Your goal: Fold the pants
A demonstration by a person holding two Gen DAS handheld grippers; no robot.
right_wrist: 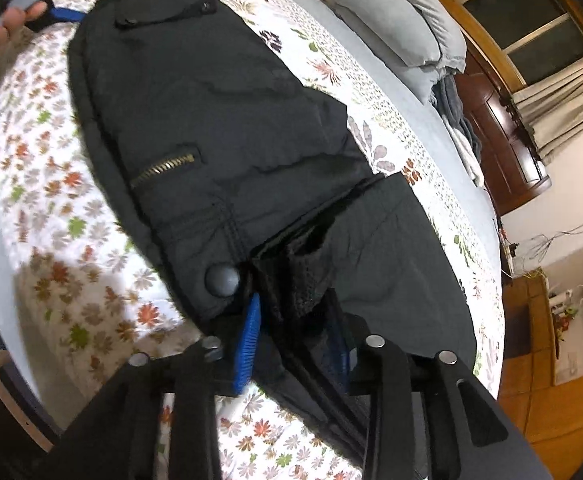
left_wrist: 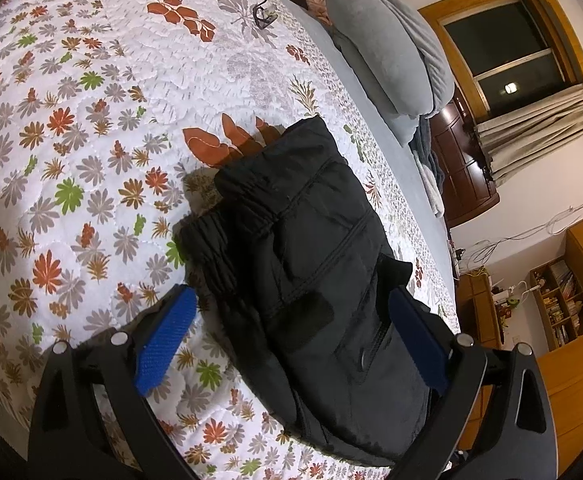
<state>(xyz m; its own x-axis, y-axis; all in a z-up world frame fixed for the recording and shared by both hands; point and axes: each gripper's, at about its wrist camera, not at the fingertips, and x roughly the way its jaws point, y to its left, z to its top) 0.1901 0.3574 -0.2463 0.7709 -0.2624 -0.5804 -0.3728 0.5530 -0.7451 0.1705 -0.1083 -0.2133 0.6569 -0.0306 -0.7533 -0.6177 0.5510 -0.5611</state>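
Note:
Black pants (left_wrist: 303,248) lie folded in a thick stack on the floral bedspread (left_wrist: 91,120). My left gripper (left_wrist: 291,332) is open, its blue pads (left_wrist: 163,340) spread on either side of the stack's near end. In the right wrist view the pants (right_wrist: 219,120) show a brass zipper (right_wrist: 163,168) and a round button (right_wrist: 221,280). My right gripper (right_wrist: 295,320) is shut on the pants' waistband edge beside the button, with the cloth bunched between the blue pads (right_wrist: 247,336). The left gripper's blue pad shows at the far end (right_wrist: 65,14).
Grey pillows (left_wrist: 387,48) and blankets lie along the far side of the bed. A small dark clip (left_wrist: 265,16) lies on the bedspread. Beyond the bed are a window with curtains (left_wrist: 531,120), a dark wooden cabinet (left_wrist: 463,168) and shelves (left_wrist: 563,304).

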